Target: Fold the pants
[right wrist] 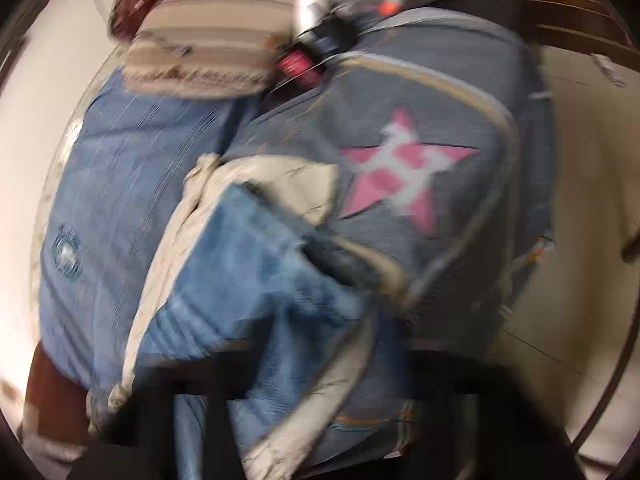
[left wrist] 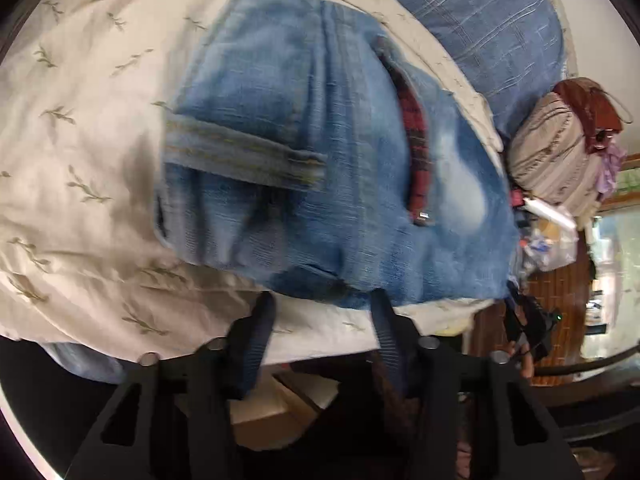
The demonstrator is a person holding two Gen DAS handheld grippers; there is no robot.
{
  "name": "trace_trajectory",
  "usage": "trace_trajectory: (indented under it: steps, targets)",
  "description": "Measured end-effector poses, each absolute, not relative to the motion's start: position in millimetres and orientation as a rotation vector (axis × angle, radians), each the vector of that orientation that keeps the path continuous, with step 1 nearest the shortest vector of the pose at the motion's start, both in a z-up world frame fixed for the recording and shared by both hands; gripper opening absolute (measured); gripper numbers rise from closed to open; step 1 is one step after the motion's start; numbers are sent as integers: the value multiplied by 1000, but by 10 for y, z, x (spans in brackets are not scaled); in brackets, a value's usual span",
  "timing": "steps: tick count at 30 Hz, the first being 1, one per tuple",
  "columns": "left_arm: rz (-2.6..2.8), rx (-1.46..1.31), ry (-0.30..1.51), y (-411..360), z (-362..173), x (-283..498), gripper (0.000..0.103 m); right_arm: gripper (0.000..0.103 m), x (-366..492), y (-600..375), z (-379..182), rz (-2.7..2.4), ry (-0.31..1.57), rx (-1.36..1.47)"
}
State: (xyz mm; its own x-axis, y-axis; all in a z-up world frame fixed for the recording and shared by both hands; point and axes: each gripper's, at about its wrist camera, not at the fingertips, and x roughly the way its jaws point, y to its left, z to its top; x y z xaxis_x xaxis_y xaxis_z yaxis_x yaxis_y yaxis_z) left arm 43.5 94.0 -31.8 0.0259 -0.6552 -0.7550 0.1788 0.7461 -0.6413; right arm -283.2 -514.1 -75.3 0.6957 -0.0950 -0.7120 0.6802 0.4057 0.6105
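The blue jeans [left wrist: 320, 168] are lying folded in a thick bundle on the bed, resting on a cream sheet [left wrist: 80, 120] printed with small green sprigs, with one hem turned across the top of the pile and a red plaid strip [left wrist: 418, 148] showing along a seam. The left gripper [left wrist: 322, 308] is sitting at the near edge of the bundle with its jaws spread apart and released, gripping nothing, the fingertips just touching or nearly touching the denim. Beyond the jeans a blue striped pillow [left wrist: 480, 20] and a beige striped cushion [left wrist: 556, 148] are lying near the wall. The right wrist view is heavily blurred: denim [right wrist: 248, 280] and cream fabric are filling the space above the dark right gripper, and I cannot tell how its jaws are standing. A grey backpack [right wrist: 440, 120] with a pink star [right wrist: 404, 172] is sitting just beyond.
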Motion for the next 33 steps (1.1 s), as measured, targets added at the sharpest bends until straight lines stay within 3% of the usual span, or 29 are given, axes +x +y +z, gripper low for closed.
trace_trajectory:
  steps: [2,4,7,9,14,18,25,30,33]
  targets:
    - [-639,-357,1355,860,-226,431,44,17,-2809,-5090,-454,-508,539,938]
    - [-611,-335,1366,837,-303,495,46,17,-2715,-5093,-372,-524,544,863]
    - [-584,-375,1460,797,-469,603,46,18,-2527,-5241,-714,-534,691,936]
    - [-635,-344,1449,807,-324,577,43,21,-2577,-5235,-757,-531,674,990]
    - [-868,-125,1251,754,366,227,46,51,-2969,-5121,-545,-497,545,1063]
    - [-919,-27,1149,592,730,150,55,53,-3100,-4991,-696,-407,537,1178]
    - [-979,139,1141,-356,992,348,55,53,-2916,-4964,-985,-358,564,1272]
    - [-1021,332,1107,-1633,1104,541,56,53,-2859,-5062,-1015,-360,500,1269]
    - [-1057,416,1102,-2371,1077,622,56,53,-2928,-5016,-789,-397,442,1130]
